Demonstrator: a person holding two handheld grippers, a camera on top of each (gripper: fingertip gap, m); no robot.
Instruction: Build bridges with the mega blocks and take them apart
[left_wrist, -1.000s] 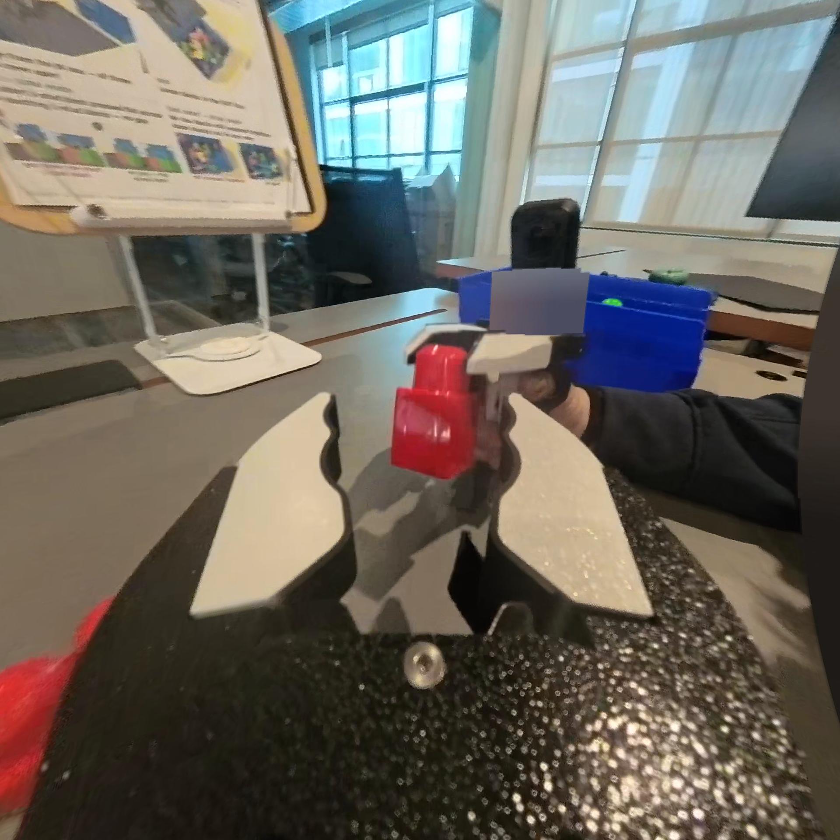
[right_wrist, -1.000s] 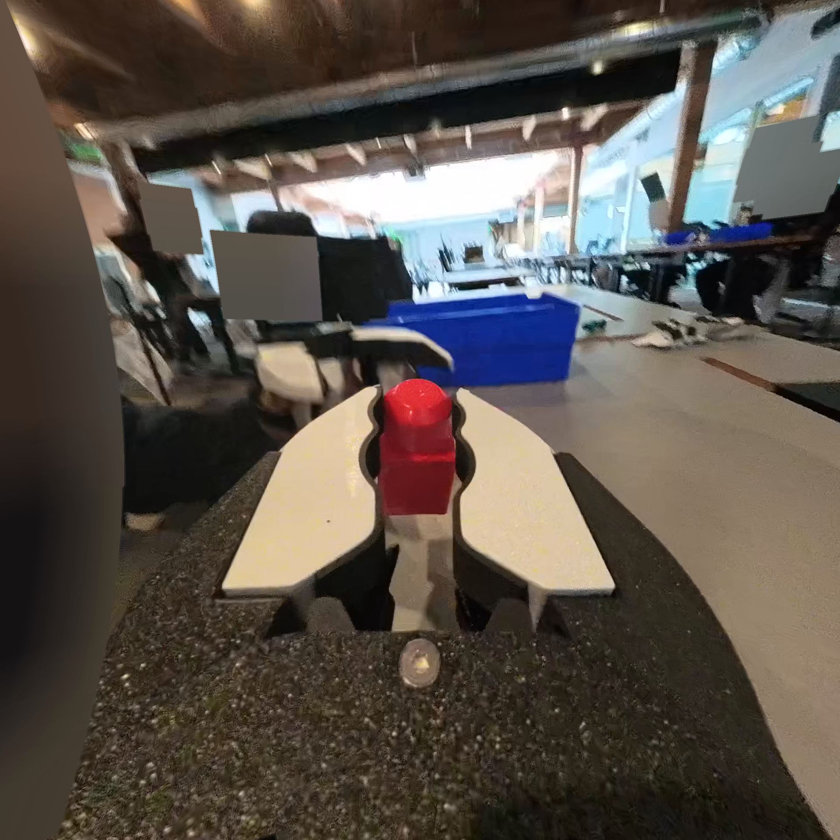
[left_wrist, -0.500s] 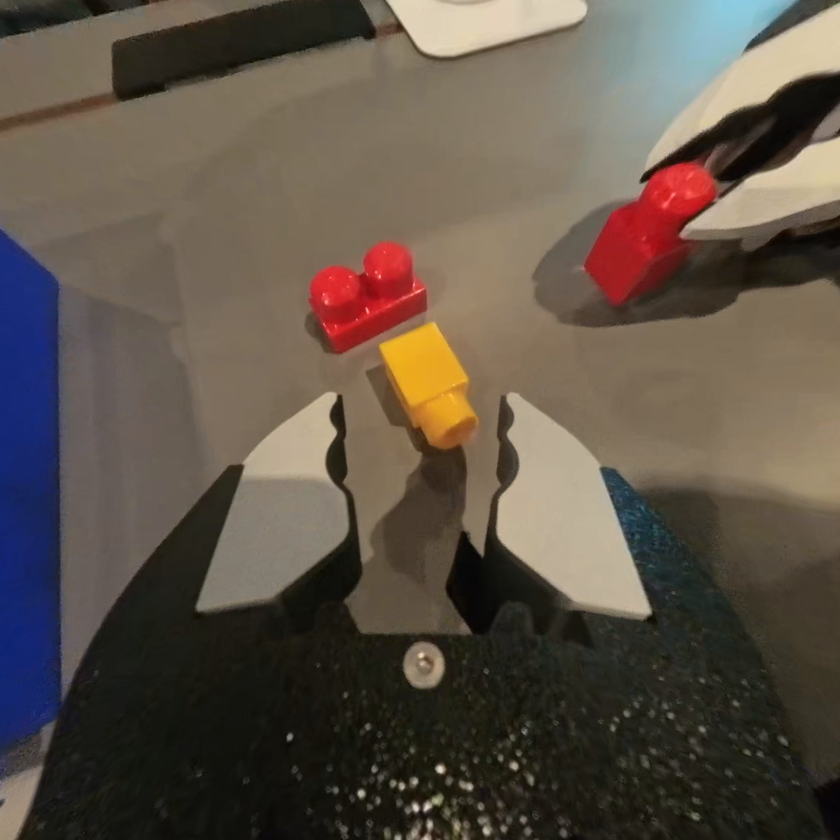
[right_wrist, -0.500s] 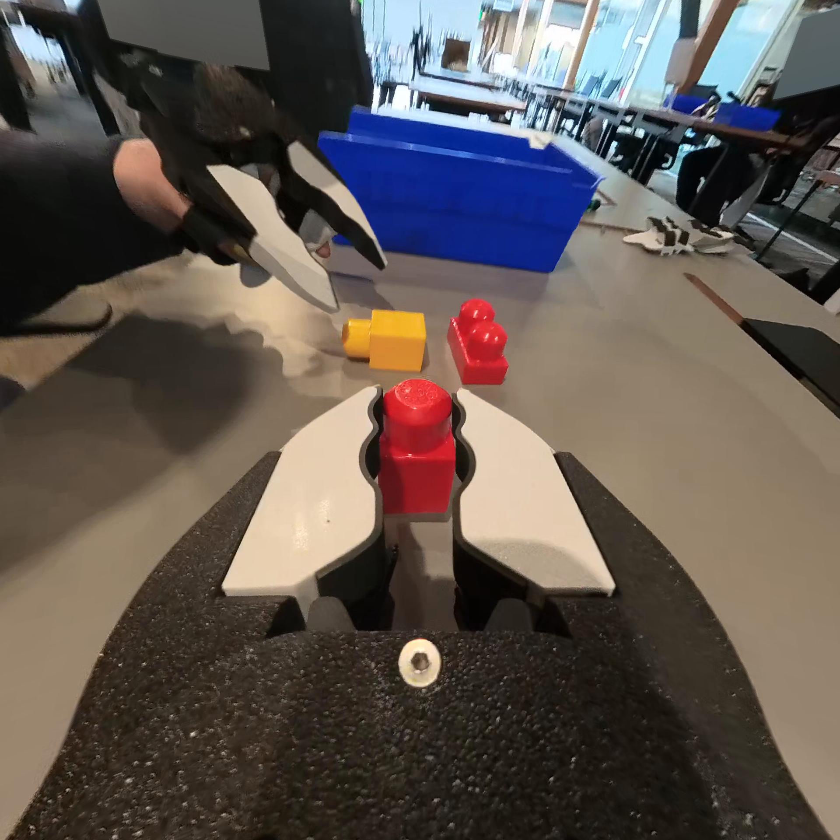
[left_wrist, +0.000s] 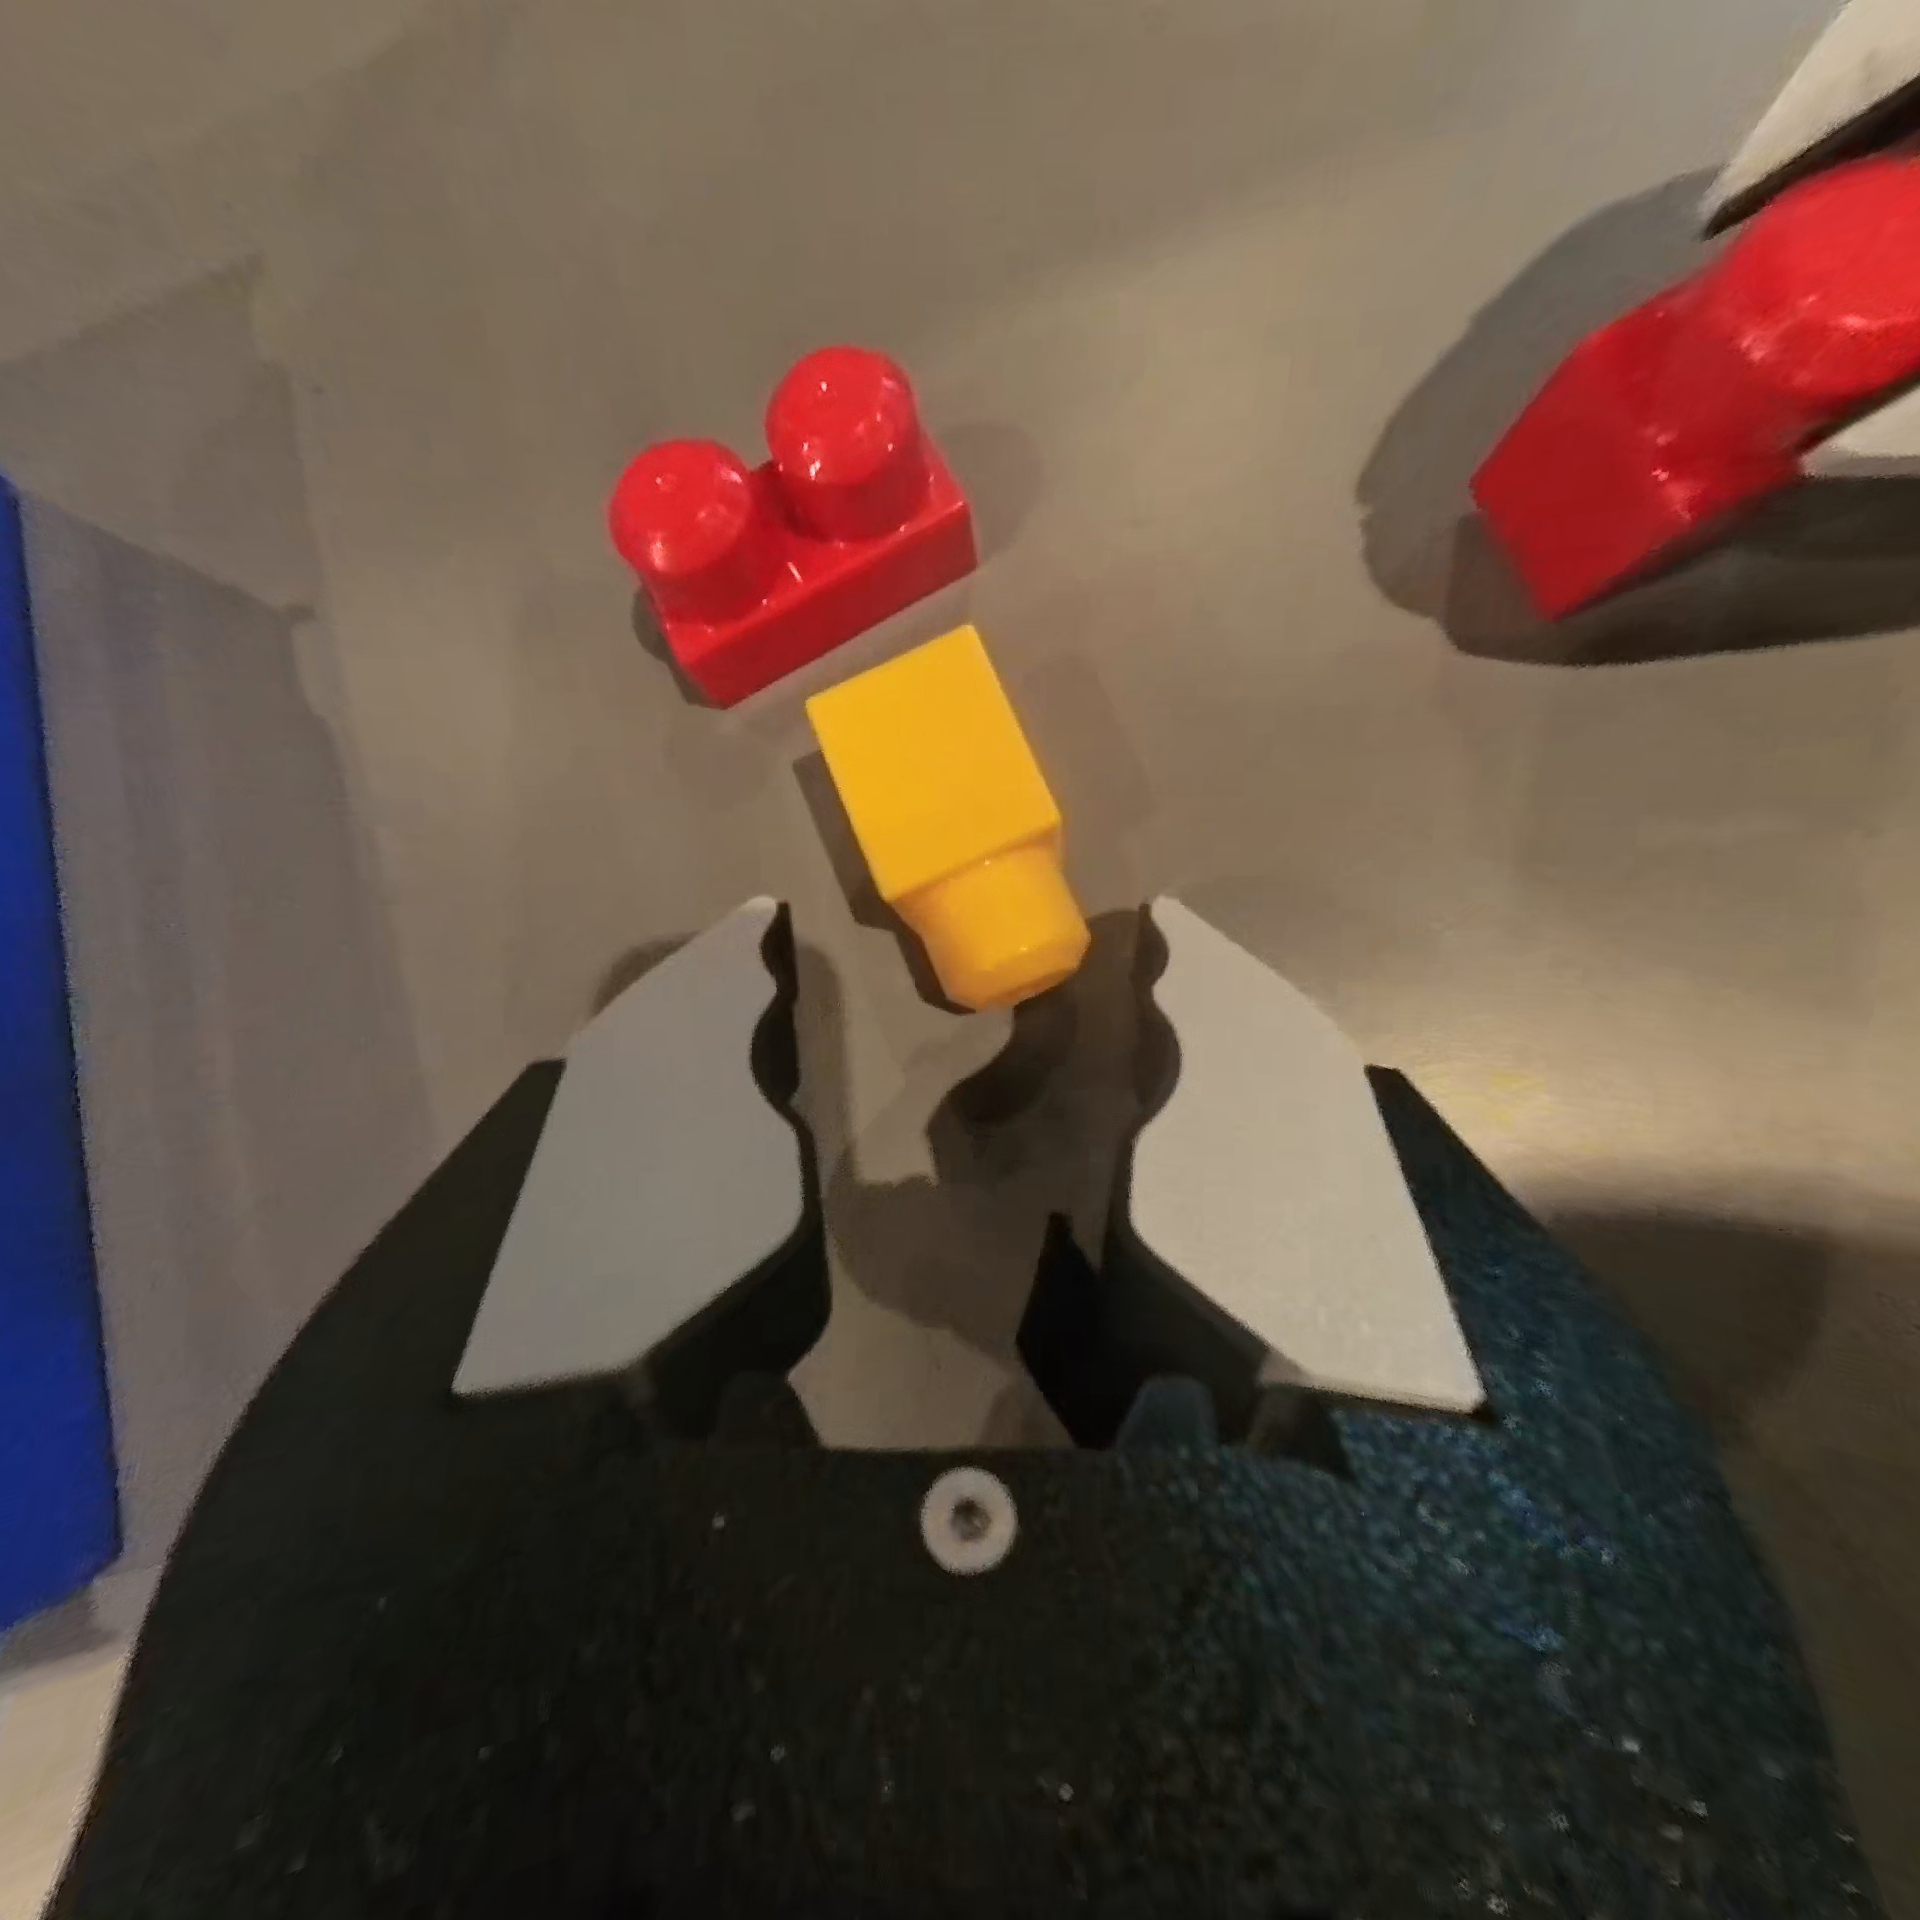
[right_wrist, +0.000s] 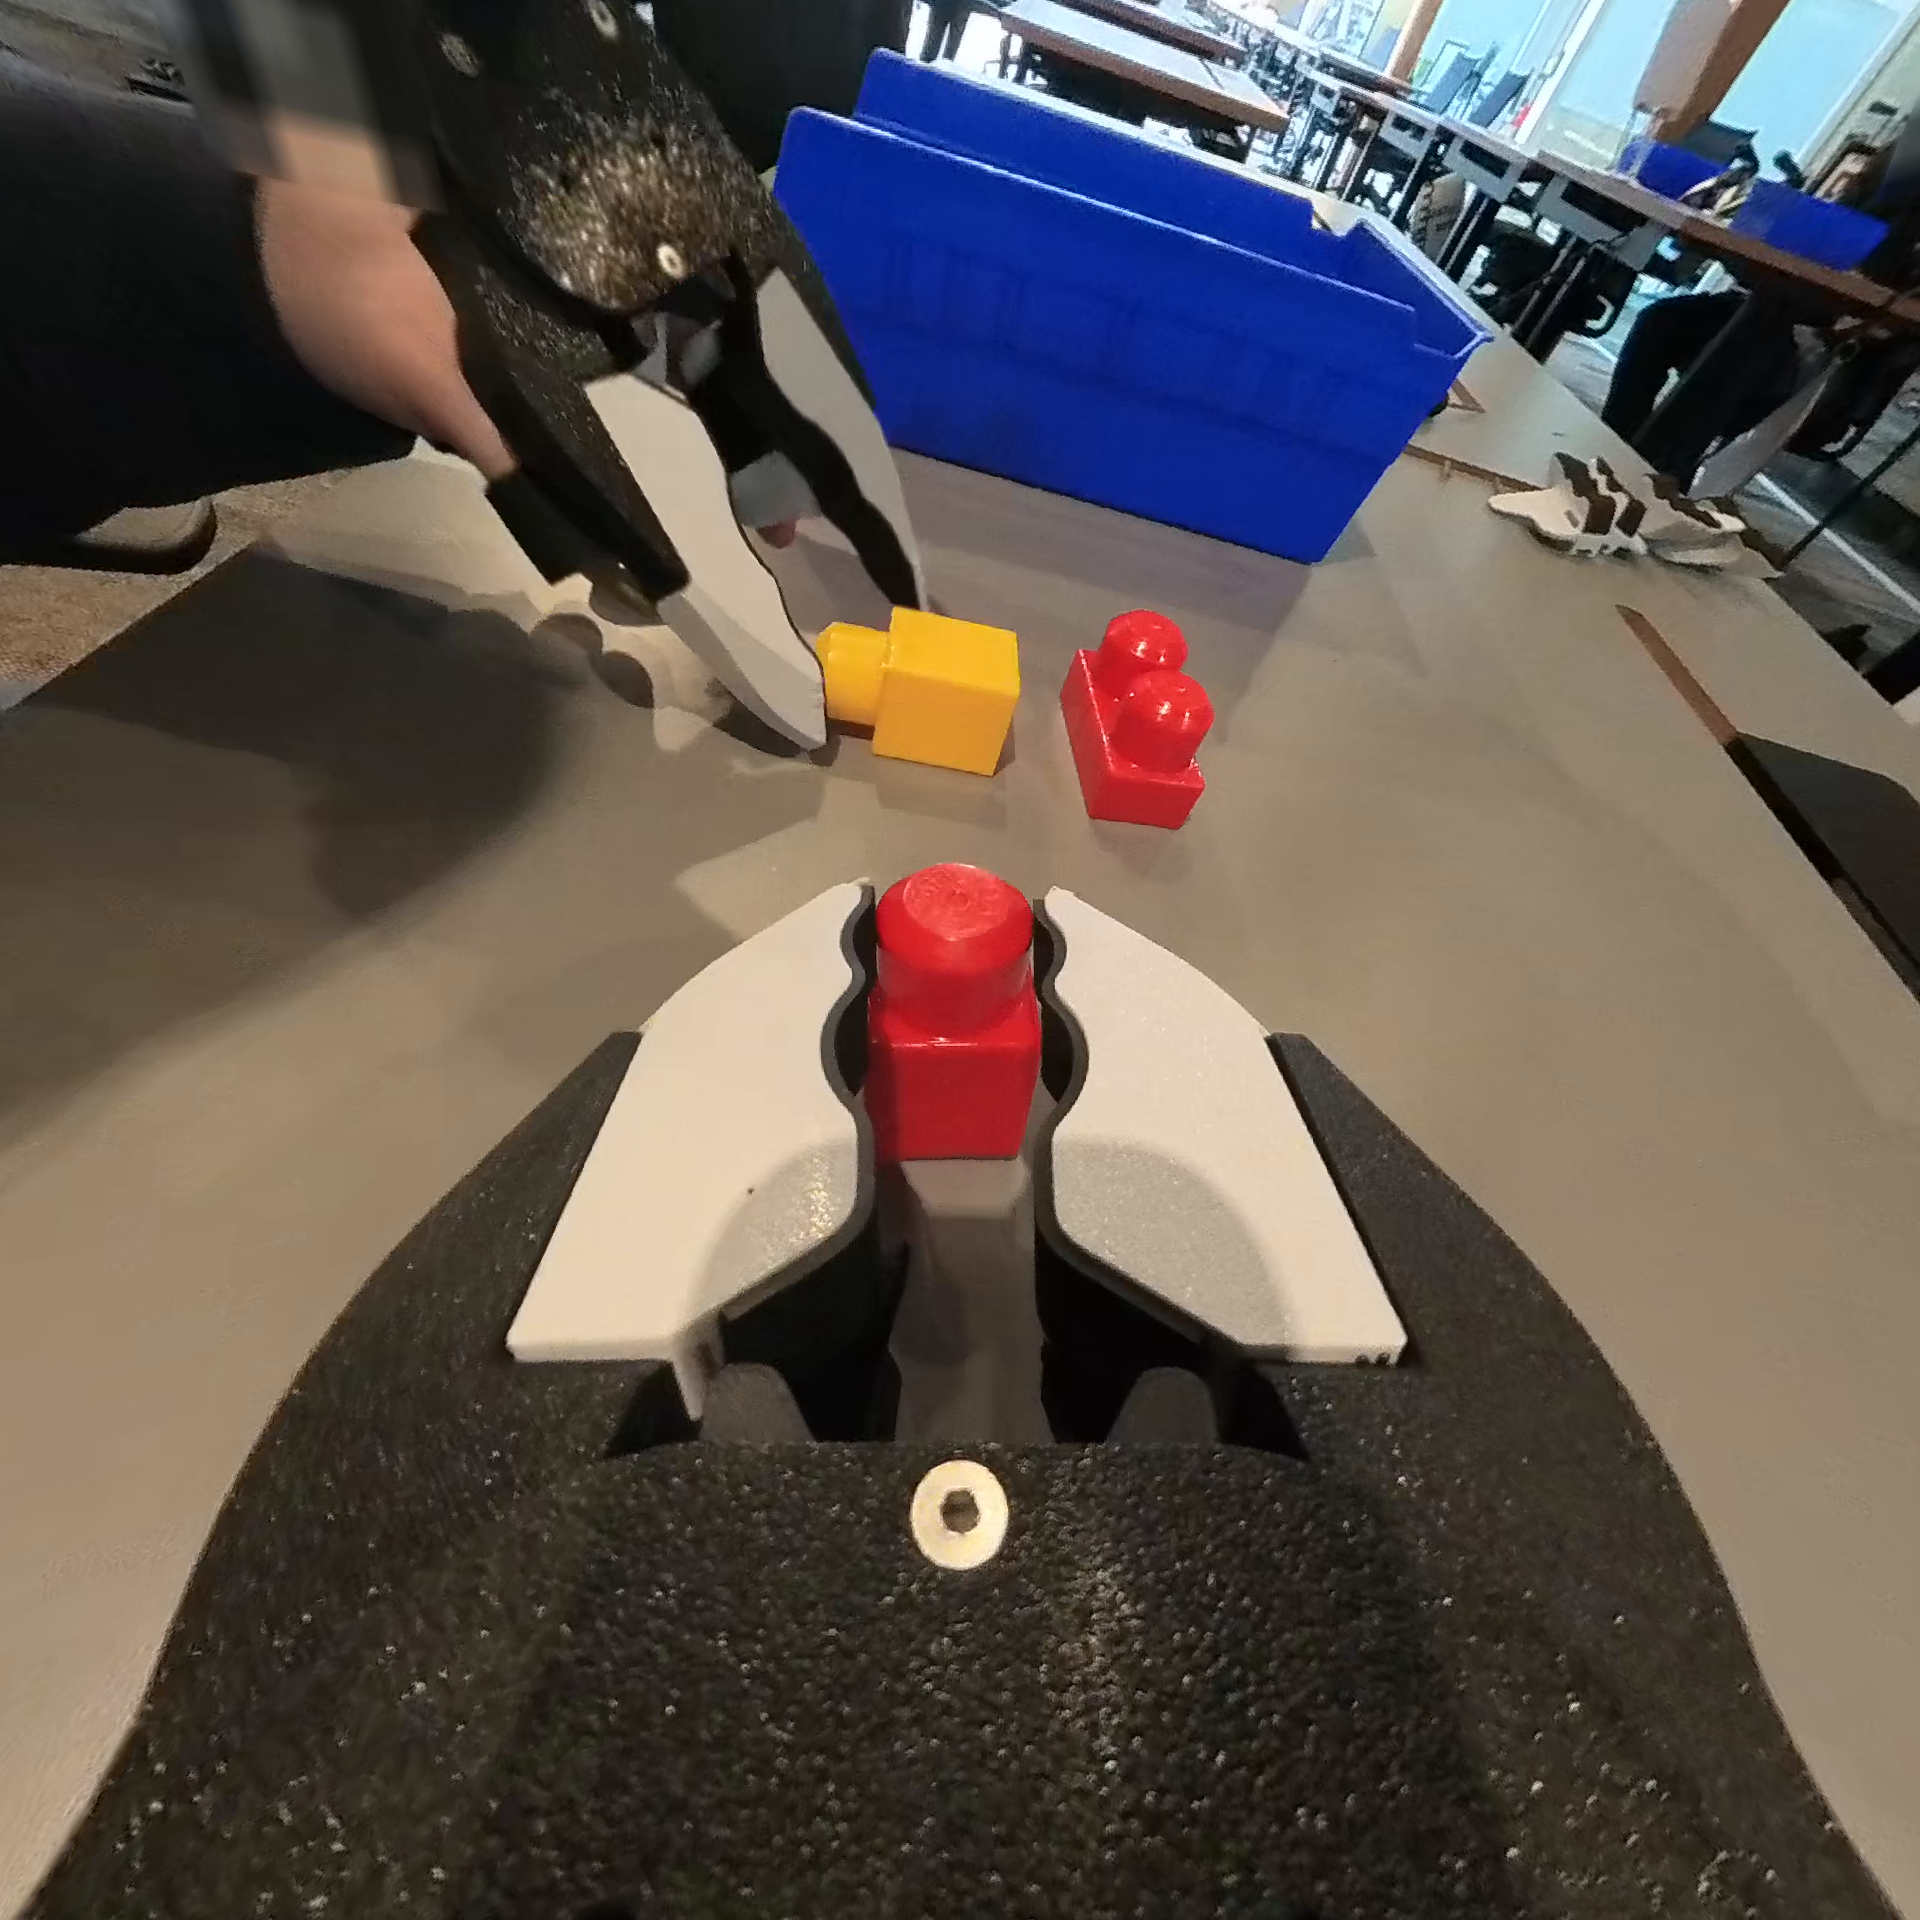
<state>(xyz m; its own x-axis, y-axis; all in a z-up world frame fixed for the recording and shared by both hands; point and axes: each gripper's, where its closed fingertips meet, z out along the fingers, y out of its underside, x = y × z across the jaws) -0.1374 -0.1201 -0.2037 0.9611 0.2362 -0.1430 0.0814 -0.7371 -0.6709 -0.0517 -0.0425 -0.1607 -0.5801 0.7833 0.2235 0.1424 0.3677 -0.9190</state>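
Note:
A yellow one-stud block (left_wrist: 945, 821) lies on its side on the grey table, stud toward my left gripper (left_wrist: 961, 920). That gripper is open, its tips either side of the stud. A red two-stud block (left_wrist: 800, 540) stands upright just beyond it. In the right wrist view the yellow block (right_wrist: 930, 686) and the red two-stud block (right_wrist: 1138, 727) lie ahead, with the left gripper (right_wrist: 868, 665) tilted down at the yellow stud. My right gripper (right_wrist: 954, 914) is shut on a red one-stud block (right_wrist: 954, 1029), held above the table; it also shows in the left wrist view (left_wrist: 1704, 416).
A blue bin (right_wrist: 1122, 301) stands on the table behind the blocks; its edge shows at the left of the left wrist view (left_wrist: 42, 1039). Small white and dark parts (right_wrist: 1621, 514) lie at the far right. A person's sleeve and hand (right_wrist: 208, 332) hold the left gripper.
My left gripper has tipped down from level and closed in on the yellow block, its tips now beside the stud. My right gripper has come lower and nearer with the red block held.

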